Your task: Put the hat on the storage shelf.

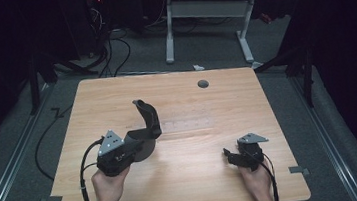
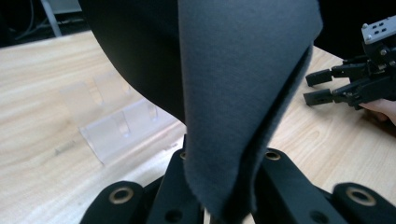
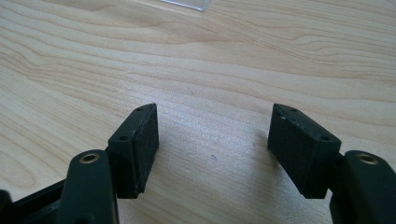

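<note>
A dark grey piece of thick cloth (image 1: 147,120) curls up from my left gripper (image 1: 145,143) at the table's left middle. In the left gripper view the cloth (image 2: 243,70) hangs close to the camera, and my left gripper (image 2: 224,161) is shut on its lower edge. Just beyond it, a clear plastic stand (image 2: 116,126) with small pegs rests on the wood. My right gripper (image 1: 227,156) lies low at the front right, pointing left; it also shows from the left gripper's camera (image 2: 322,88). In its own view the right gripper (image 3: 212,135) is open over bare wood.
The wooden table (image 1: 186,190) has a grey round grommet (image 1: 203,84) near its far edge. A corner of the clear stand (image 3: 187,3) shows at the top of the right gripper view. Behind the table stand a white desk frame (image 1: 206,22) and floor cables (image 1: 111,52).
</note>
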Demonstrator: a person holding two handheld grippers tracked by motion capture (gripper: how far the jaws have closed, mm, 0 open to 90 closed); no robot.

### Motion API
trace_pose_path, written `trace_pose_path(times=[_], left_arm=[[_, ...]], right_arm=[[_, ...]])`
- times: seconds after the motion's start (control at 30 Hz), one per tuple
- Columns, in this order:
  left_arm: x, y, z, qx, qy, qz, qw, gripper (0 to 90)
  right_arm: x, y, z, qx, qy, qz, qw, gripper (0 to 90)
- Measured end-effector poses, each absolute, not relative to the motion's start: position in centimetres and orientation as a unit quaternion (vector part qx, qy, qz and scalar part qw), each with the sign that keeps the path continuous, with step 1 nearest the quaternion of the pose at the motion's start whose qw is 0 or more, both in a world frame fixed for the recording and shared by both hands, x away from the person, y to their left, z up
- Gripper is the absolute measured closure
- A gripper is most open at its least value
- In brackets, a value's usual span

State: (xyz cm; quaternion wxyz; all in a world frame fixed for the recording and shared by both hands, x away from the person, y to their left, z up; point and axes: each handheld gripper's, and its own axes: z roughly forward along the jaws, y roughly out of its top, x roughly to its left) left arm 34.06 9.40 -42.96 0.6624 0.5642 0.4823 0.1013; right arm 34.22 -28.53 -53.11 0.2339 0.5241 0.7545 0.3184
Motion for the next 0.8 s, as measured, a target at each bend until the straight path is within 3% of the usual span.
trace_pose_path(times=[0.63, 0.8], left_arm=[[36.6, 9.9, -41.2, 0.555, 0.496, 0.105, 0.659, 85.6], [37.7, 10.6, -40.0, 0.535, 0.504, 0.106, 0.670, 85.7]], right_arm=[[34.2, -28.6, -53.1, 0.525, 0.754, 0.320, 0.232, 33.4], [34.2, -28.5, -53.1, 0.523, 0.756, 0.320, 0.232, 32.6]])
